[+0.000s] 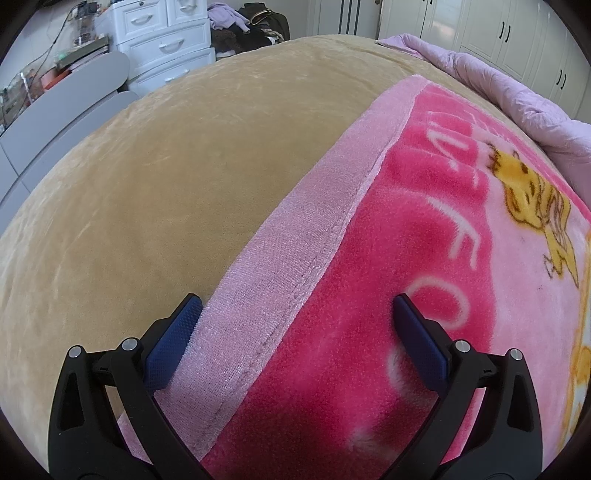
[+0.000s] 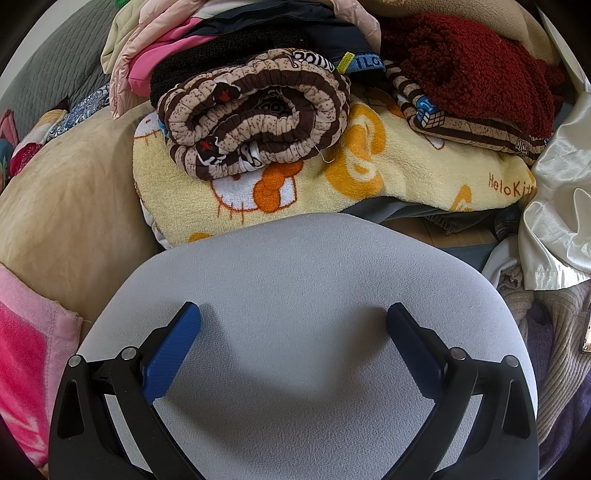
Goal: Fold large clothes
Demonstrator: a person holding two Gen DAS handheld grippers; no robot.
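**Pink blanket looks folded; the pile waits**

Your left gripper (image 1: 295,328) stands wide open over the pink blanket (image 1: 406,258), apparently folded on the tan bedspread (image 1: 166,184). Your right gripper (image 2: 293,339), open and empty, hovers above a grey chair back (image 2: 295,277); the heaped clothes (image 2: 277,110) beyond look unsorted.

Tan plush bed (image 1: 155,192) filling left wrist view. White plastic drawer unit (image 1: 166,40) standing beyond it, cluttered shelf (image 1: 79,48) sitting to its left. White wardrobe doors (image 1: 491,33) lining far wall. Daylight brightening room. Grey chair back (image 2: 303,295) showing in right wrist view.
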